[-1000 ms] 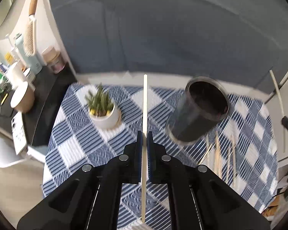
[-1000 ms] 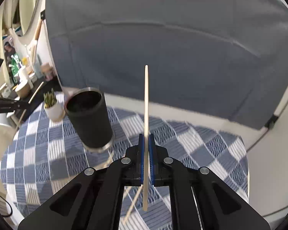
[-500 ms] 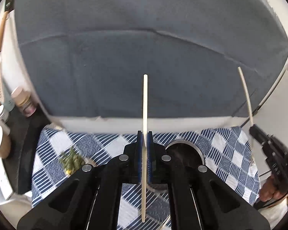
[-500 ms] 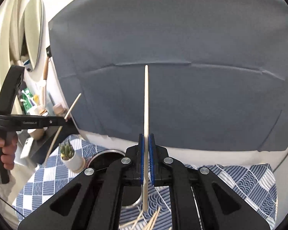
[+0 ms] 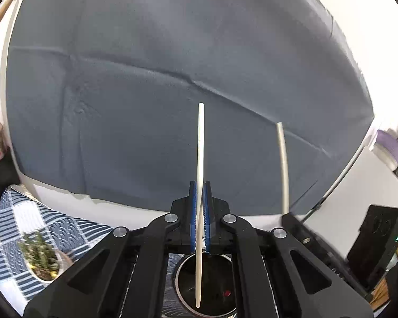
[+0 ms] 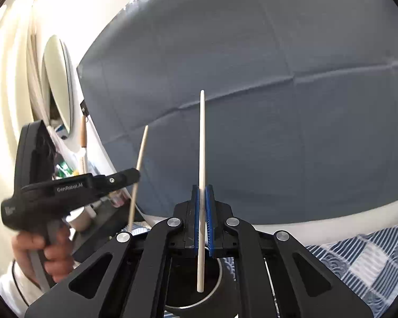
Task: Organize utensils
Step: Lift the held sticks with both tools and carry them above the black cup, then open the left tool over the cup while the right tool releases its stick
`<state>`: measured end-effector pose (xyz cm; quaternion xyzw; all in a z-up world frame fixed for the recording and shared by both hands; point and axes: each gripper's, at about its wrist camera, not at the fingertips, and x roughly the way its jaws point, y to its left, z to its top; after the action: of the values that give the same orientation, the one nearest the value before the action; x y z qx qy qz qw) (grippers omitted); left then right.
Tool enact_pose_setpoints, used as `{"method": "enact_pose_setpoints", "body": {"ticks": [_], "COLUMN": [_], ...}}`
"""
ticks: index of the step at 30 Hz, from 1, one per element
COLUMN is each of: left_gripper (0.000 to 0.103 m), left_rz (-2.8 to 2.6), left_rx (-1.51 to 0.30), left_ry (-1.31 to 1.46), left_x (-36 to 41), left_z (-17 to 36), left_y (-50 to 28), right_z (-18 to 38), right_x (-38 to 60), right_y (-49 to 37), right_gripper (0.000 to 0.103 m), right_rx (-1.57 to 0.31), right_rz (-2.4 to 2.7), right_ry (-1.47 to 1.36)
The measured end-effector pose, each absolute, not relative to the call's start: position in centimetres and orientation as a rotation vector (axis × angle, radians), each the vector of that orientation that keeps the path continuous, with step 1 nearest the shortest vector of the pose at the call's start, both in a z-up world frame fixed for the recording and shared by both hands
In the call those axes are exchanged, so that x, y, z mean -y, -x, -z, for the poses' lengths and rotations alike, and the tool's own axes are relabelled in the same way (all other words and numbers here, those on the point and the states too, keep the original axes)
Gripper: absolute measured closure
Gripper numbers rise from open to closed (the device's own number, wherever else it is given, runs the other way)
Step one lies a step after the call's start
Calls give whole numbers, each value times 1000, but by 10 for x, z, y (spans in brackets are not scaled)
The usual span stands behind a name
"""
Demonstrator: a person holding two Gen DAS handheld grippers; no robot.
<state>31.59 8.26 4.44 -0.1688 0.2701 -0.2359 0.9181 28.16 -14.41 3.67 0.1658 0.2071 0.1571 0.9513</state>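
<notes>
While each pair of jaws pinches a pale chopstick upright, the left gripper holds the left chopstick over the open black cup, and the right gripper holds the right chopstick above that cup on the checked tablecloth.

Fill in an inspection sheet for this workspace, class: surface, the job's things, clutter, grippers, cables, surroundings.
Surface: tablecloth, blue and white checks.
Job's things: dark cup, upright and open, under both grippers; one chopstick in the left gripper, a second chopstick in the right.
Clutter: potted plant on the cloth, left of the cup.
Grippers: left gripper shut on its chopstick; right gripper shut on its chopstick; both sticks' lower ends show over the cup's mouth.
Cables: nothing seen.
Surroundings: grey backdrop; oval mirror; a crowded side shelf.
</notes>
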Motion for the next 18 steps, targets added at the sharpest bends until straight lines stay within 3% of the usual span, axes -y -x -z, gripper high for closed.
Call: {"method": "enact_pose_setpoints", "body": {"ticks": [5, 18], "left_gripper": [98, 98], "left_rz": [528, 518], "left_rx": [-466, -474], "left_ry": [396, 328], "left_x": [-84, -67], "left_z": [-26, 9], "left_y": [-309, -288], "right_z": [-13, 12], "right_x": [133, 100], "right_y": [-286, -285], "right_gripper": [98, 98], "right_rx": [-417, -441], "right_rz": [-324, -296], "right_ry": [-386, -303]}}
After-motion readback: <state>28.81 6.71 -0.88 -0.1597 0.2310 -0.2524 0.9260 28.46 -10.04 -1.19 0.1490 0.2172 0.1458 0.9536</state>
